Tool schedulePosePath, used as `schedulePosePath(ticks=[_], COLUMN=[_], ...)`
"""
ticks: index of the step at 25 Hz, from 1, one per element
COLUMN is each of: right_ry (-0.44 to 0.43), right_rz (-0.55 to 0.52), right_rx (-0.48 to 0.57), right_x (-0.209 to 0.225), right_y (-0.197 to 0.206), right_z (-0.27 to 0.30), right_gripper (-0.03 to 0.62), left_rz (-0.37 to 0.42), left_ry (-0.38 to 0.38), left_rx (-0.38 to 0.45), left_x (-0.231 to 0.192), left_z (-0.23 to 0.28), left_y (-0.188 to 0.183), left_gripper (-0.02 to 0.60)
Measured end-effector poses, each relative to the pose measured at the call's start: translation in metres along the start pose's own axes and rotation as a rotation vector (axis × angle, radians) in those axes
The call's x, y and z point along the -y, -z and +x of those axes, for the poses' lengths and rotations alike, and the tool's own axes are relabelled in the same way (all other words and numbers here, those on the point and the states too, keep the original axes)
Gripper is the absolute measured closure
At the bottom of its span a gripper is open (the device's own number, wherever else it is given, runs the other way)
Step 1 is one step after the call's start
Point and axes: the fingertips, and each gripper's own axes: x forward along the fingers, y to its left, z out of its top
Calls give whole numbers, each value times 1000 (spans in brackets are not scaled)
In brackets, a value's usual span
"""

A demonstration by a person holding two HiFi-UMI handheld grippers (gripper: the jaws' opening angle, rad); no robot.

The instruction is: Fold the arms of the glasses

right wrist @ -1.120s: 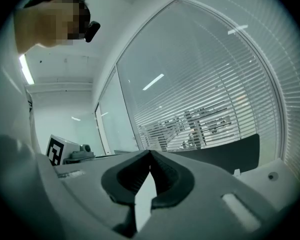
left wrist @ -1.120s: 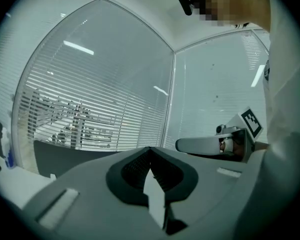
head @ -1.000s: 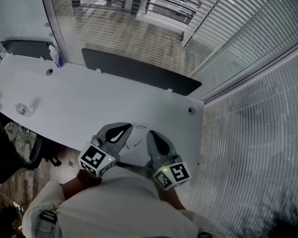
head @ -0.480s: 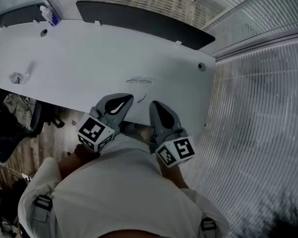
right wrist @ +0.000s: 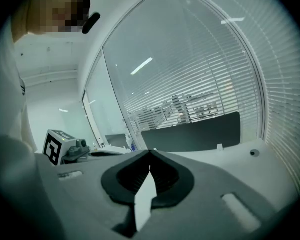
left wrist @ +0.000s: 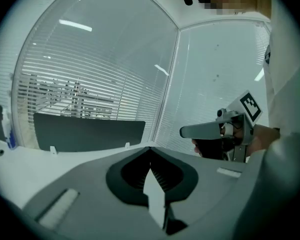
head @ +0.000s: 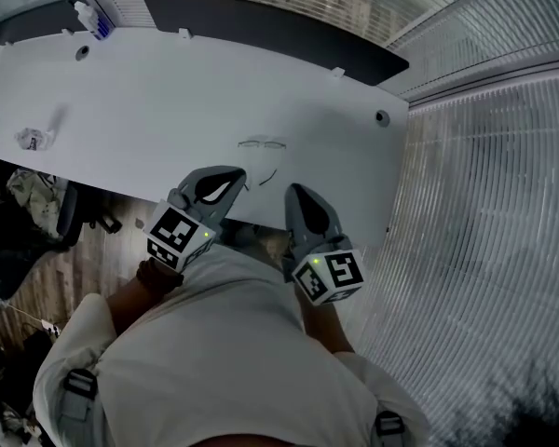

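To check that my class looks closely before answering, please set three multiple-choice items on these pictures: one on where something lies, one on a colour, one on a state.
1. Where do the glasses lie?
A. On the floor.
B. On the white desk.
C. Held in a gripper.

2. What colour is the screen panel along the desk's far edge?
A. Near black.
B. White.
C. Bright red.

3. How do the jaws of the right gripper stand?
A. Wide apart.
B. Shut on the glasses.
C. Shut, with nothing between them.

Answers:
1. B, since the head view shows them lying on the desk top.
2. A, since the panel is dark against the pale desk.
3. C, since the right gripper view shows the jaw tips meeting with nothing between them.
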Motion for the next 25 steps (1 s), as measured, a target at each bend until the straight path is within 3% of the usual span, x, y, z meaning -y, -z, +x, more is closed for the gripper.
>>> schedulePosePath(ticks=[4, 12, 19, 25], right_ry=[20, 64, 96, 152], right_rz=[5, 42, 71, 38], right_rx=[-55, -170, -263, -355], right_x=[16, 45, 78, 104], right_y=[20, 70, 119, 160], right_z=[10, 35, 62, 81], right_gripper=[591, 547, 527, 500], left_rz=[21, 116, 216, 212], left_ry=[7, 16, 20, 61], left_rx=[-17, -127, -295, -397], left_x=[-16, -51, -84, -105], left_z=[13, 47, 90, 116], left_y=[11, 49, 110, 159], left_gripper=[578, 545, 528, 502])
